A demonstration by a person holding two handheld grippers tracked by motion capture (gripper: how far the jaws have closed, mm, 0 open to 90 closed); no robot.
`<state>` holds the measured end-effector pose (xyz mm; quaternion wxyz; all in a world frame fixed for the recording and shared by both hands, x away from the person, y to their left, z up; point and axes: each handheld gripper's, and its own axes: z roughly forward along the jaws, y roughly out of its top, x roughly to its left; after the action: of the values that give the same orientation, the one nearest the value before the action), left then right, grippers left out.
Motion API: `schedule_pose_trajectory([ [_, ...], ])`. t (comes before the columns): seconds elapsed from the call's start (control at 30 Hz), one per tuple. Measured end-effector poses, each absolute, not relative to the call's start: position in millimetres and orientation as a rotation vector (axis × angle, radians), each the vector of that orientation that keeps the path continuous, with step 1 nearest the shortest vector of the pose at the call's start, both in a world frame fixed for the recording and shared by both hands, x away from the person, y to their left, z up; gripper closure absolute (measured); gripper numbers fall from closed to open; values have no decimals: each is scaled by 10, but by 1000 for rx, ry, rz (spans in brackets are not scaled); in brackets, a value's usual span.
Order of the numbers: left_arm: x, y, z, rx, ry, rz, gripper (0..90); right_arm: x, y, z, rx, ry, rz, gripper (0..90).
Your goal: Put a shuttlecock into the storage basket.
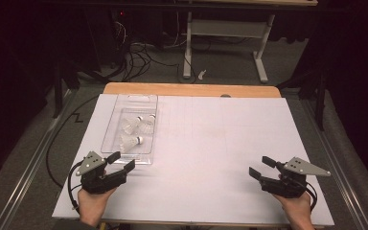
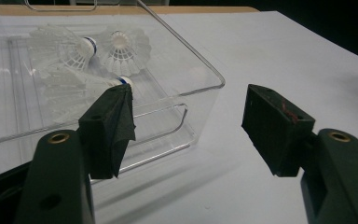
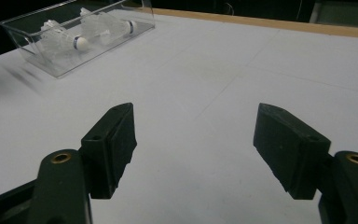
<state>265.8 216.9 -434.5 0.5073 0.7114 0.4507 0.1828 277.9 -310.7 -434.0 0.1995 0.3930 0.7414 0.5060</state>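
Person's left hand (image 1: 92,203) enters from the bottom edge at the near-left corner of the white table (image 1: 211,143), wrapped around the body of the left gripper (image 1: 122,160), which points forward and to the right; its grey three-cornered plate sits on top, cable looping off the table edge to the left. Jaws spread wide, nothing between them. Their tips sit just beside the near end of a clear plastic bin (image 1: 106,139); in the left gripper view the bin (image 2: 200,60) stands directly ahead of the left-hand jaw, its near wall with a moulded handle slot close to the tip, though contact cannot be told. Three white shuttlecocks (image 1: 135,127) lie inside the bin, toward its middle; in the left gripper view two show blue-banded cork ends and one (image 2: 121,46) faces the camera cork first. Right hand (image 1: 297,208) comes in at the near-right corner, holding the right gripper (image 1: 261,167) low over the table, pointed forward and to the left, plate on top angled to the right. Jaws likewise apart and empty, bare white tabletop (image 3: 242,70) between them in the right gripper view, the bin (image 3: 32,37) far off at upper left. Both grippers well apart from each other, wooden table edge (image 1: 191,89) beyond.
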Motion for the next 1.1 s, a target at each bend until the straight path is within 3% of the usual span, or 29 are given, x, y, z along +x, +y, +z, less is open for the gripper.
schedule_pose_trajectory([
  [1.1, 2644, 2176, -4438, 1712, 1097, 437, 337, 2760, -3148, -4404, 1116, 2059, 1428, 298],
])
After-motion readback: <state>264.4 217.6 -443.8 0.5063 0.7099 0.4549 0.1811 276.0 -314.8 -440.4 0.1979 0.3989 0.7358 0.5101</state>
